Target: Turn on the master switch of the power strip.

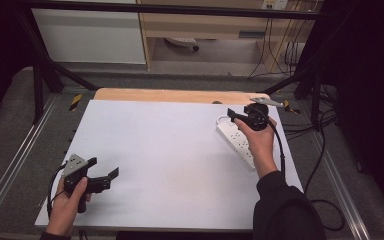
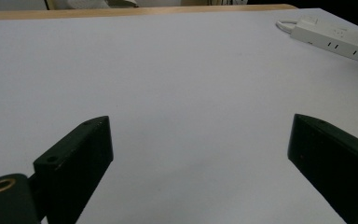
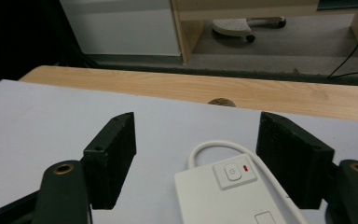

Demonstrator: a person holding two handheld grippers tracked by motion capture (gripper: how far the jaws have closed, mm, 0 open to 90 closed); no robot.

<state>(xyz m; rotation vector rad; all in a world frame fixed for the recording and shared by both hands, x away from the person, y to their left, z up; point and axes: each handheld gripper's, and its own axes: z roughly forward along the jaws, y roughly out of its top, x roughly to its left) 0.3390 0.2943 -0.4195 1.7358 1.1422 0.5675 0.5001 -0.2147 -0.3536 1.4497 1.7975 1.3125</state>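
The white power strip [image 1: 236,140] lies toward the right of the high view, on the white tabletop [image 1: 170,150], running from centre-right down toward the lower right, with its looped white cord [image 3: 214,148] at the far end near the wooden table edge [image 3: 261,91]. The right gripper [image 1: 240,116] hangs over that far end with its jaws spread wide and nothing between them; in the right gripper view the strip's switch end fills the lower middle of the frame, the rocker switch [image 3: 233,171] with its small red mark sitting between the two black jaws. Judging by that framing, the step in hand is either to close on the strip's end or to press the switch. To do it well, I would keep the jaws level with the strip's long sides, lower until they straddle the body rather than the cord loop, and close squarely so the smooth casing does not skate sideways. Catching the cord alone would likely give a poor hold. The left gripper [image 1: 102,175] rests at the lower left of the high view, well apart from the strip, jaws likewise wide and empty; in the left gripper view the strip appears at the upper right corner.
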